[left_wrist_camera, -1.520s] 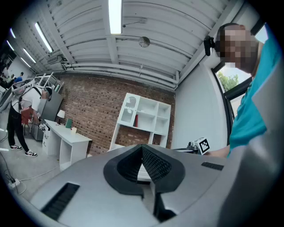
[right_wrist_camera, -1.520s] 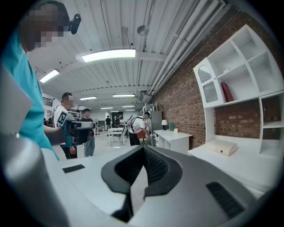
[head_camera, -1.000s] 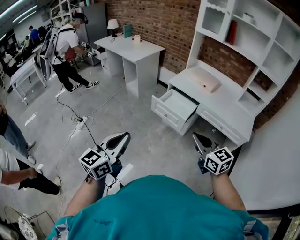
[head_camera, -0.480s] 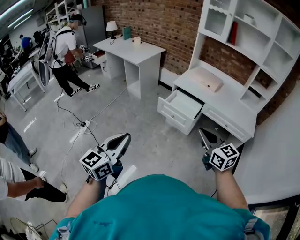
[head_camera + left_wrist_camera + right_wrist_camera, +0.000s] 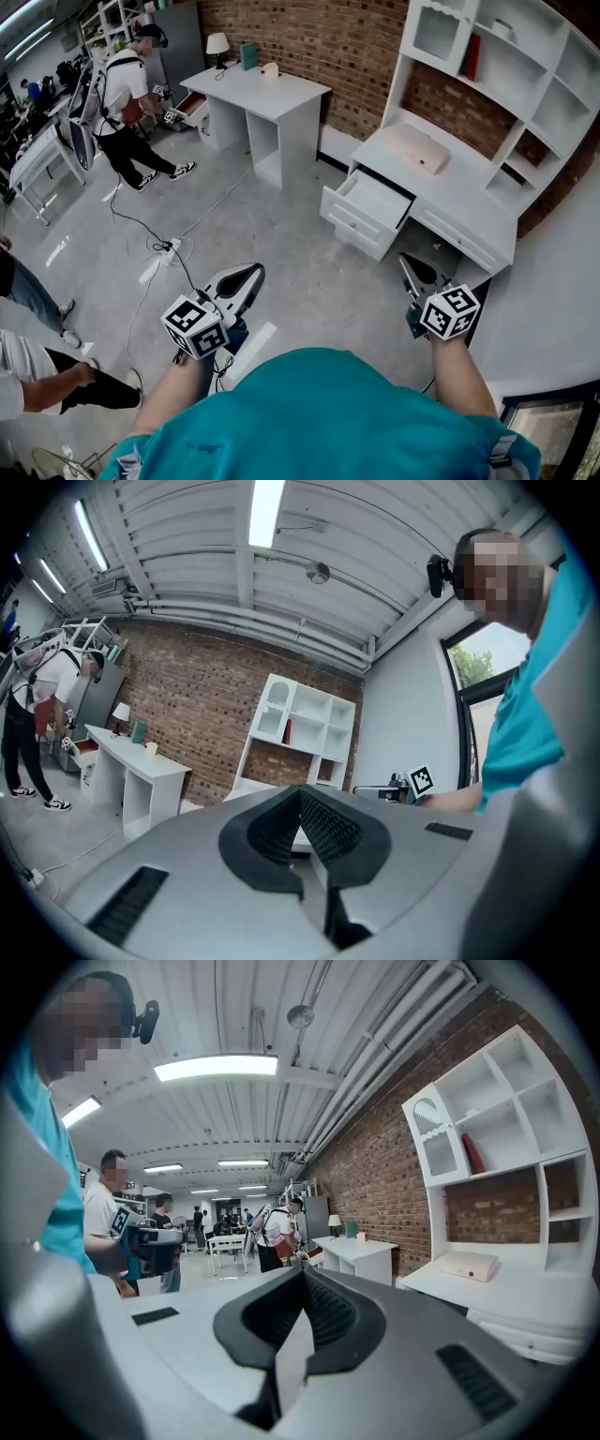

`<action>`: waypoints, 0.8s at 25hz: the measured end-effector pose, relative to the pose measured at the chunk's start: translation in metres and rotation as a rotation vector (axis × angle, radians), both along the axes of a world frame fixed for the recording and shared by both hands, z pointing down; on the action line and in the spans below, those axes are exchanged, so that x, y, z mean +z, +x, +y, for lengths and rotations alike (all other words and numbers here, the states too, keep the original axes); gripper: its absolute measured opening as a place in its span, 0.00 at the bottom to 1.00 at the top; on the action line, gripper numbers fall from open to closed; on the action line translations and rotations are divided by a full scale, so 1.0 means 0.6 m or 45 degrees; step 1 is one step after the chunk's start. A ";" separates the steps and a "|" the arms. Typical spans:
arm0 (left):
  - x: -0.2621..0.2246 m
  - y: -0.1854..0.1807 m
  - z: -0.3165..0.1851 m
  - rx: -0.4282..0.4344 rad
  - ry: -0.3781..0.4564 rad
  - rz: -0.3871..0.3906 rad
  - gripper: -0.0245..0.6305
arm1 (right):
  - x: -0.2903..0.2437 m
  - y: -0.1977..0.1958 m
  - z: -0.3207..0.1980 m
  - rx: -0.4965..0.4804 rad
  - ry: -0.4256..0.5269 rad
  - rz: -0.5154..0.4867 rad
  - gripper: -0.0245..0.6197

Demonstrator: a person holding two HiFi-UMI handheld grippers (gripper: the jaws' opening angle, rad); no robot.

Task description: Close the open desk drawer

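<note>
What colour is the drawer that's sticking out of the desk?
White, like the desk. The head view shows the drawer best.

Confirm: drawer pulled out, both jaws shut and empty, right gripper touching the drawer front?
Wrong on contact: the head view shows the right gripper apart from the drawer, short of its front. Rest holds: drawer out, both jaws shut, empty.

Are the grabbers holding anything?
No, nothing is held. The left gripper and the right gripper both have their jaws shut with nothing between them. The open drawer is apart from both, not touched.
</note>
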State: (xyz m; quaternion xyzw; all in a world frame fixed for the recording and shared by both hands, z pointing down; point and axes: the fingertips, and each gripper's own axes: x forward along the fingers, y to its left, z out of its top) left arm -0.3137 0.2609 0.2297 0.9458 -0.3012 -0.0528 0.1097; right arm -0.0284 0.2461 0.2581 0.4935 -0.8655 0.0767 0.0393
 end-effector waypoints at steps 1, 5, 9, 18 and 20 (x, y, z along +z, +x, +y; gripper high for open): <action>0.002 0.003 -0.006 -0.002 -0.004 -0.004 0.05 | 0.003 0.002 -0.006 -0.004 -0.001 0.001 0.07; 0.012 0.024 -0.040 -0.019 -0.011 -0.016 0.05 | 0.021 0.019 -0.045 -0.036 -0.006 0.002 0.07; 0.023 0.066 -0.094 -0.060 -0.013 -0.016 0.05 | 0.044 0.055 -0.115 -0.087 -0.004 -0.002 0.07; 0.013 0.227 -0.288 -0.170 0.008 -0.017 0.05 | 0.047 0.174 -0.333 -0.240 0.017 -0.037 0.07; 0.004 0.270 -0.332 -0.173 0.010 -0.009 0.05 | 0.039 0.204 -0.375 -0.268 0.022 -0.024 0.07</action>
